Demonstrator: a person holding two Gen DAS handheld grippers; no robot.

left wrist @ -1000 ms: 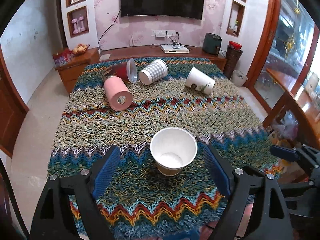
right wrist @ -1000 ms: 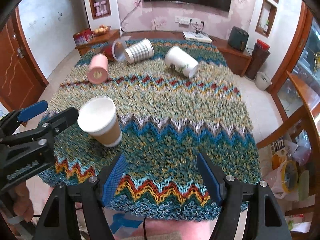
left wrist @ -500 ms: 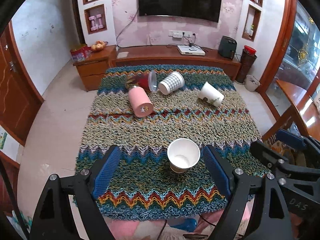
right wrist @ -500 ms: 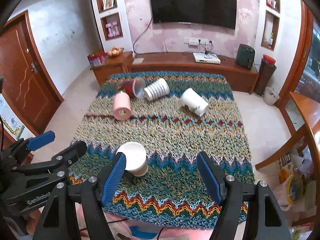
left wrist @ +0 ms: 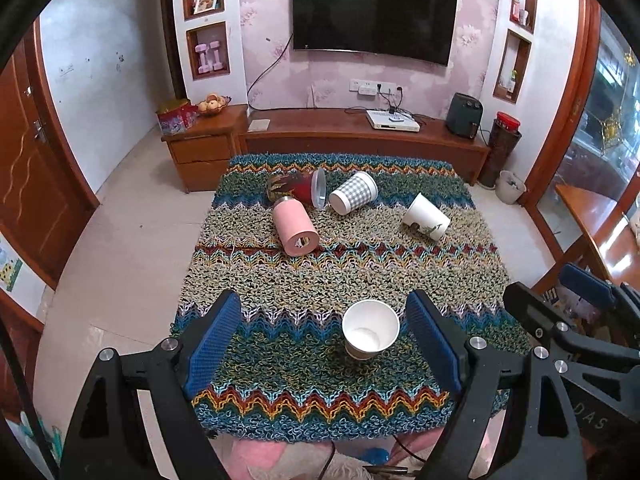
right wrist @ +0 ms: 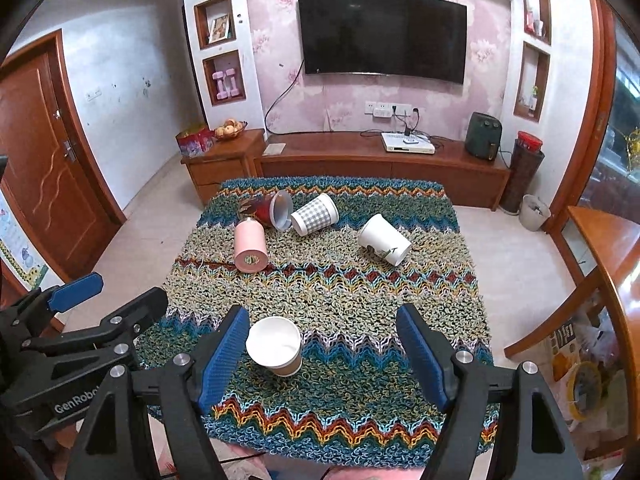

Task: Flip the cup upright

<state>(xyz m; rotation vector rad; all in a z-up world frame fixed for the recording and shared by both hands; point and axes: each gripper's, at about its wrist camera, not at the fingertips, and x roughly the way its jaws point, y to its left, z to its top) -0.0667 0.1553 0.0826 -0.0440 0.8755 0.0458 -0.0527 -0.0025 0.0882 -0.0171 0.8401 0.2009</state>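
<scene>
Paper cup (left wrist: 371, 334) stands upright at 6 o'clock, so with left gripper (left wrist: 320, 344) and right gripper (right wrist: 322, 350) wide open, empty, approach the pink cup (left wrist: 295, 228) at 11 o'clock squarely.

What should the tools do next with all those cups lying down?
Probably send the right tool, which is open, forward to the white cup lying on its side on the blanket. The paper cup nearby already stands upright, and the left tool is open and holds nothing.
</scene>
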